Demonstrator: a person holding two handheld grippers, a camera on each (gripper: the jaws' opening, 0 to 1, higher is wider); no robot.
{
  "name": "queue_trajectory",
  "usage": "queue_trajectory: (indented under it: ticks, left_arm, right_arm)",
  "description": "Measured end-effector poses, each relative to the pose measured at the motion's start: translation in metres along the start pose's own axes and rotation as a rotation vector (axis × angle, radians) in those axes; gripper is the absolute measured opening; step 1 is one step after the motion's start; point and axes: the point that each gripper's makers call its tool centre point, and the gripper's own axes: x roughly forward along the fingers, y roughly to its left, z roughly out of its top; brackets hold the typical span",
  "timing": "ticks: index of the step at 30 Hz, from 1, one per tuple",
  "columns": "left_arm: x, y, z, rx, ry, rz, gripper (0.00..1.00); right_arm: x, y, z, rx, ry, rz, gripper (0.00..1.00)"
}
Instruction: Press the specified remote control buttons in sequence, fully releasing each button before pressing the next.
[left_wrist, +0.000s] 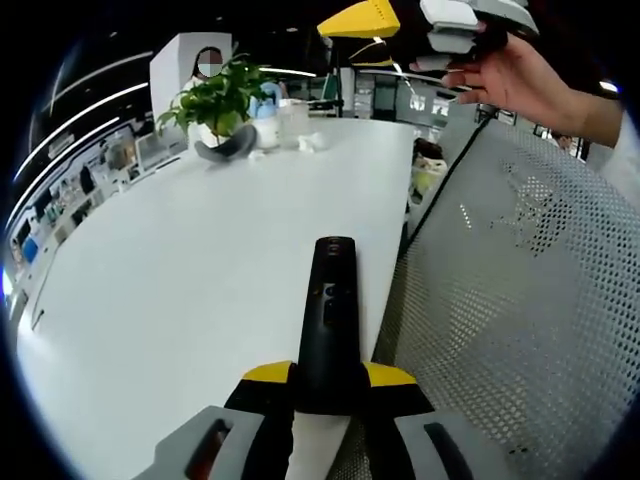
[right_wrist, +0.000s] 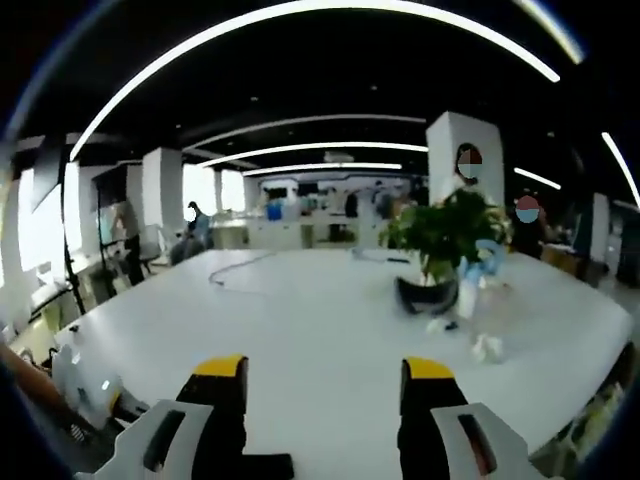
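In the left gripper view the left gripper (left_wrist: 328, 385) pinches the near end of a black remote control (left_wrist: 331, 310) between its yellow-tipped jaws; the remote points away over the white table (left_wrist: 180, 290), close to the table's right edge, and its near end is hidden by the jaws. Its buttons are too small to tell apart. At the far end of the table stand a potted plant (left_wrist: 215, 100) and some pale small things that are hard to make out. At the top right a hand (left_wrist: 515, 75) holds the other gripper, partly cut off by the edge. A perforated grey panel (left_wrist: 520, 300) lies right of the table.

In the right gripper view the right gripper (right_wrist: 325, 385) has its jaws spread with nothing between them, above the same table (right_wrist: 300, 320); the potted plant (right_wrist: 440, 235) stands far right, blurred
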Motion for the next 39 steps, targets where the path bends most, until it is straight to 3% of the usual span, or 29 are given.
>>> queue_trajectory:
  ticks: [9, 22, 27, 35, 39]
  left_arm:
    - [0.0, 0.0, 0.0, 0.002, 0.014, -0.001, 0.25]
    - [-0.002, 0.007, -0.002, -0.012, 0.045, 0.003, 0.25]
    - [-0.002, 0.011, -0.002, -0.013, 0.06, 0.008, 0.24]
    - [-0.008, 0.02, -0.008, 0.0, 0.118, 0.037, 0.24]
    - [-0.01, 0.029, -0.011, 0.043, 0.166, 0.067, 0.24]
  right_arm:
    - [0.012, -0.018, -0.002, -0.067, -0.052, -0.082, 0.78]
    - [0.016, -0.036, -0.002, -0.058, -0.079, -0.16, 0.8]
    - [0.018, -0.04, -0.007, -0.015, -0.058, -0.156, 0.8]
    - [0.02, -0.04, -0.013, -0.049, -0.03, -0.156, 0.8]
    - [0.02, -0.037, -0.013, -0.052, -0.025, -0.141, 0.8]
